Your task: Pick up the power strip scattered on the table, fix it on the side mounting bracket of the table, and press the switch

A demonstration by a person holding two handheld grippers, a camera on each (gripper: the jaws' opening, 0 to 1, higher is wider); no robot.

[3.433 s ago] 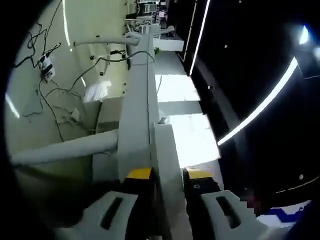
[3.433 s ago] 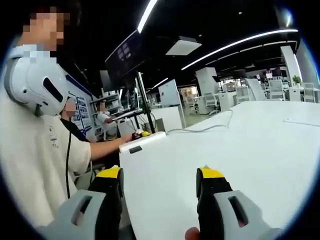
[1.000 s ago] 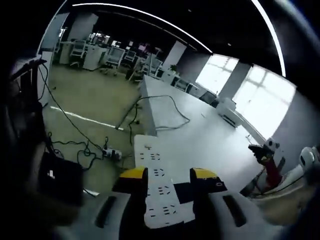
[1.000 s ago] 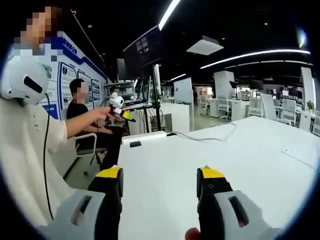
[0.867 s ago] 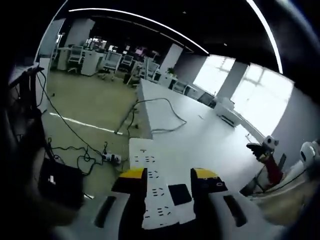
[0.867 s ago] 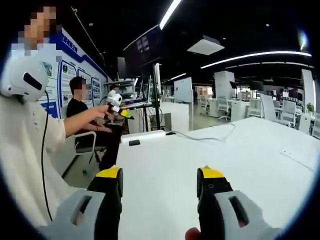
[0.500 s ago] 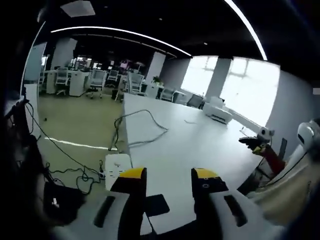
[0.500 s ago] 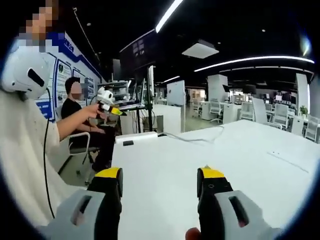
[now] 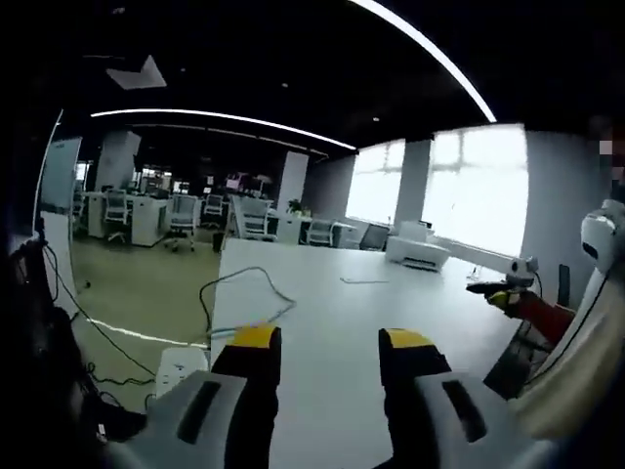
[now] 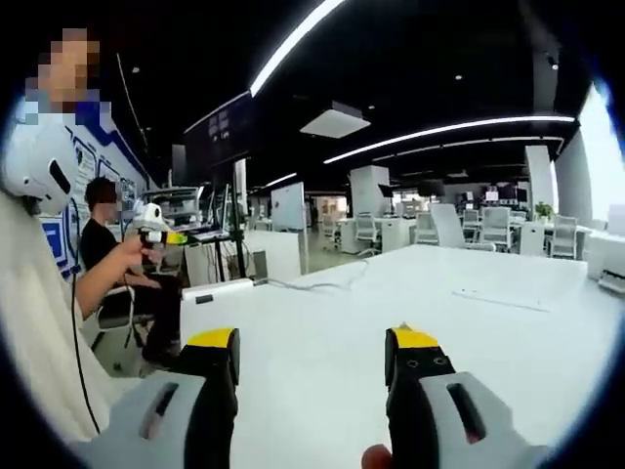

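The white power strip (image 10: 219, 289) lies along the far left edge of the white table (image 10: 391, 322), with a dark patch near its end. One white end of the power strip (image 9: 182, 364) peeks out beside my left jaw. My left gripper (image 9: 330, 342) stands open over the table (image 9: 342, 303) with nothing between its yellow-tipped jaws. It also appears as the left gripper (image 10: 154, 225), held up in a hand above that table edge. My right gripper (image 10: 312, 344) is open and empty above the table. The right gripper (image 9: 506, 290) shows far right.
A grey cable (image 9: 244, 289) loops over the table's far left part, seen also as the cable (image 10: 322, 282). A white box-like device (image 9: 417, 251) sits at the table's far end. Another person (image 10: 98, 239) sits beyond the table. Loose cables (image 9: 88, 322) lie on the floor.
The power strip stood between my left jaws a second ago; the left gripper has since let go and lifted away, and the strip now peeks out at lower left. The right view has panned slightly.
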